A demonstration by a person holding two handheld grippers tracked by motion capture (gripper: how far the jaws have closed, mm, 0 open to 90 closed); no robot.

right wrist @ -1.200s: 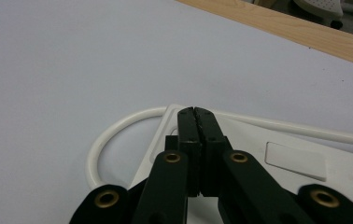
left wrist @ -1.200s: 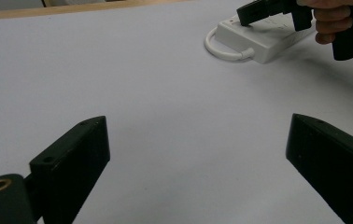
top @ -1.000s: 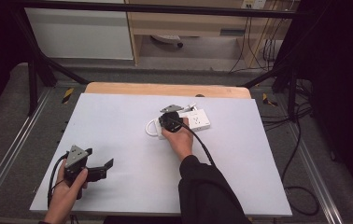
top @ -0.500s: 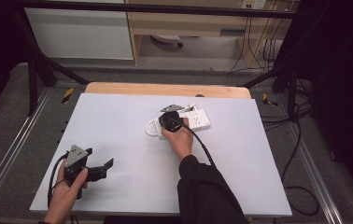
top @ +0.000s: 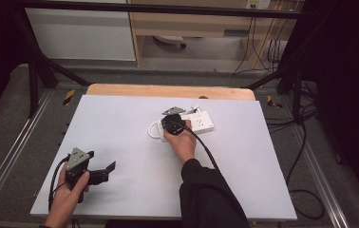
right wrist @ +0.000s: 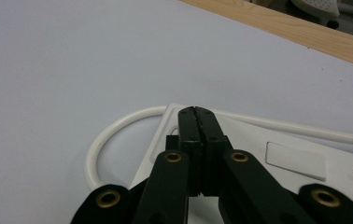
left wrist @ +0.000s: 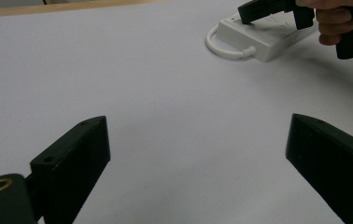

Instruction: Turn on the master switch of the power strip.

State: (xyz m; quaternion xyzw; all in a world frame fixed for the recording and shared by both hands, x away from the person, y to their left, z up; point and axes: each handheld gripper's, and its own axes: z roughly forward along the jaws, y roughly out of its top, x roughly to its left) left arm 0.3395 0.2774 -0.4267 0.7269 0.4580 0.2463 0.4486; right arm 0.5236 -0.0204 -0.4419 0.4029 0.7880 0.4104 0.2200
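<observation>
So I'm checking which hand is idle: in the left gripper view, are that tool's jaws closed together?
No, the left tool has its jaws standing wide apart over the bare white table.

Even, soft overhead light falls on the white tabletop (top: 120, 123), which reads bright and flat with no glare. The room around it sinks into near black at the left and right edges of the high view. Shadows are faint: a soft one lies beside the power strip (left wrist: 268, 39) in the left gripper view. Both gripper views show their near black jaws slightly soft.
</observation>
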